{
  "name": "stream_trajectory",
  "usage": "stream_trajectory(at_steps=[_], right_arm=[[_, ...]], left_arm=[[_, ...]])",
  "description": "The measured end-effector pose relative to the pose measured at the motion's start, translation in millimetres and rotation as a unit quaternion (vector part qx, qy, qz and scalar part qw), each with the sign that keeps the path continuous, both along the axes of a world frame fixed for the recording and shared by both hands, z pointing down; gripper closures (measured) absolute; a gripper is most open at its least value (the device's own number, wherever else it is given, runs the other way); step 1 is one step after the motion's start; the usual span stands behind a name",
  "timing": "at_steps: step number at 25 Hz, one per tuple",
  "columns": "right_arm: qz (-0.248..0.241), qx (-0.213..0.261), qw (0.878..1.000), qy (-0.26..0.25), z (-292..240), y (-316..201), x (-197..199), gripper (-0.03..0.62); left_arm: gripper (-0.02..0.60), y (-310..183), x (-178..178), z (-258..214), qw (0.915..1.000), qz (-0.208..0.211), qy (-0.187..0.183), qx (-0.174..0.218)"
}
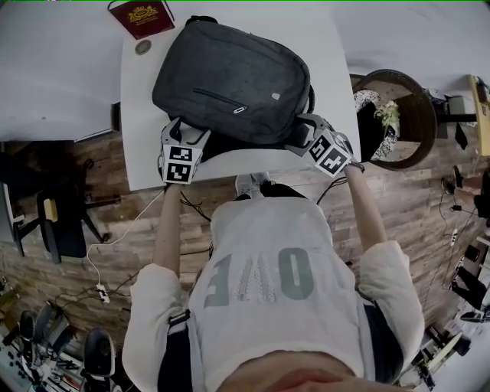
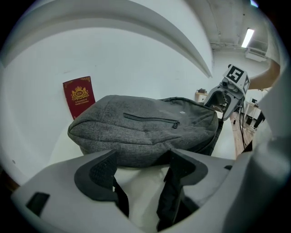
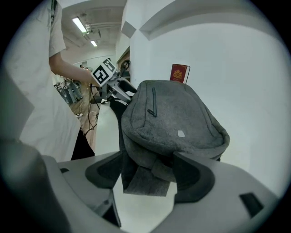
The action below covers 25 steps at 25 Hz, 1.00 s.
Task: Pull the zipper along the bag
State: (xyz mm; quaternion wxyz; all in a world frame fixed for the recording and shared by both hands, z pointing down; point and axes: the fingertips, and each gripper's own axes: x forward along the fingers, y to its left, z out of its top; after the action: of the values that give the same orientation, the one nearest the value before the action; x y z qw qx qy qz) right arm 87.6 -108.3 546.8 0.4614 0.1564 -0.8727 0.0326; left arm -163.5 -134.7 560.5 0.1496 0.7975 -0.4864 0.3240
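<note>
Backpack (image 1: 230, 76) near table (image 1: 142, 115) front edge

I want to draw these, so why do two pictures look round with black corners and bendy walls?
Left gripper view: a wide-angle lens gives a round picture with dark corners and curves the wall above the backpack. Right gripper view: same bulge, plus a glaring ceiling light. Head view: fills its frame, evenly lit, table edges nearly straight.

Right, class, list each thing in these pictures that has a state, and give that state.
backpack, lying on the table
front pocket zipper, shut
red booklet, closed, lying flat
left gripper, open
right gripper, open, grey flap between its fingers
</note>
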Motion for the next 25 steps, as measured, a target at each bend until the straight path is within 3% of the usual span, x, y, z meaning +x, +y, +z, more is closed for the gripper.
stream_trajectory(at_steps=[7, 11, 16, 18, 21, 25], right_arm=[[-0.006, -0.044, 0.999, -0.014, 3.9, 19.2, -25.4, 0.244], [-0.028, -0.070, 0.997, -0.026, 4.1, 32.8, -49.9, 0.244], [-0.079, -0.069, 0.994, -0.022, 4.5, 52.6, -88.5, 0.244], [-0.094, -0.068, 0.993, -0.020, 6.1, 60.6, -103.0, 0.244], [-0.112, -0.068, 0.991, -0.025, 10.7, 70.5, -121.3, 0.244], [-0.113, -0.083, 0.989, -0.050, 7.6, 74.4, -131.6, 0.246]], left_arm=[[0.225, -45.7, -25.1, -1.6, 0.9985, 0.027, -0.047, -0.010], [0.224, -67.7, -47.2, 0.3, 0.9990, 0.016, -0.040, -0.008], [0.225, -83.2, -73.9, -7.1, 0.9977, -0.015, -0.065, 0.009], [0.225, -85.0, -81.9, -18.8, 0.9976, -0.042, -0.047, 0.027], [0.225, -82.0, -76.9, -47.9, 0.9952, -0.074, 0.013, 0.063], [0.225, -60.0, -27.9, -81.2, 0.9950, -0.007, 0.014, 0.098]])
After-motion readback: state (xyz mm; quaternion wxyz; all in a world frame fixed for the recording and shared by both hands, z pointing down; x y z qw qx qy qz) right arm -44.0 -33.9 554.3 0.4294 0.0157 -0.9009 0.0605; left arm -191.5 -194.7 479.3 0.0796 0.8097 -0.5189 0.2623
